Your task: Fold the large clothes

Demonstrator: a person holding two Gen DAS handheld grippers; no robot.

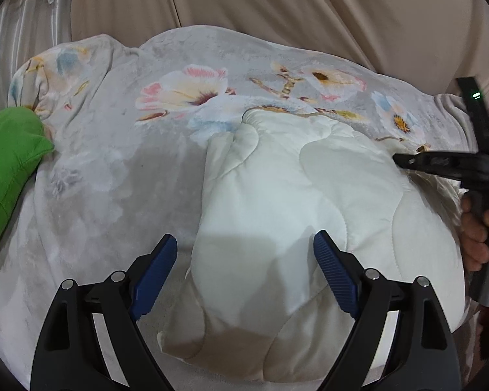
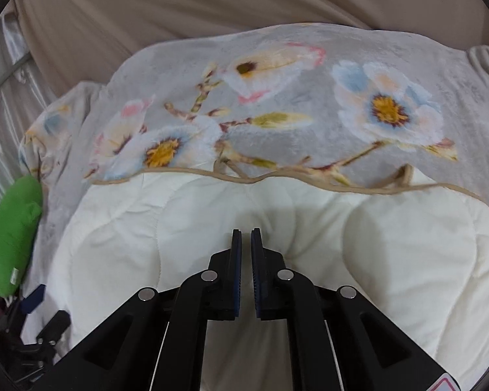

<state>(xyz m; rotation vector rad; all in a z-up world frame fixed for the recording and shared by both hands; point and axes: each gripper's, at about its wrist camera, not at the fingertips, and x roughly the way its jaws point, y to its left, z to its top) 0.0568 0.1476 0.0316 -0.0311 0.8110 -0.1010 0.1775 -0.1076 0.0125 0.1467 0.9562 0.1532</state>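
Observation:
A white quilted duvet (image 1: 277, 202) lies bunched on top of a grey floral cover (image 1: 120, 150). My left gripper (image 1: 244, 244) is open, its blue pads either side of the duvet's near fold, just above it. My right gripper (image 2: 246, 233) has its jaws nearly closed, a thin gap between the pads, and white duvet fabric (image 2: 212, 215) puckers at its tips; whether fabric is pinched is unclear. In the left wrist view the right gripper (image 1: 404, 159) sits at the duvet's right edge. The cover's beige-piped edge (image 2: 277, 176) lies just beyond the duvet.
A green cushion (image 1: 6, 169) lies at the left edge; it also shows in the right wrist view (image 2: 13, 234). Beige draped fabric (image 1: 277, 9) fills the background. A hand (image 1: 479, 228) holds the right gripper's handle. The left gripper's fingers (image 2: 32, 299) show at lower left.

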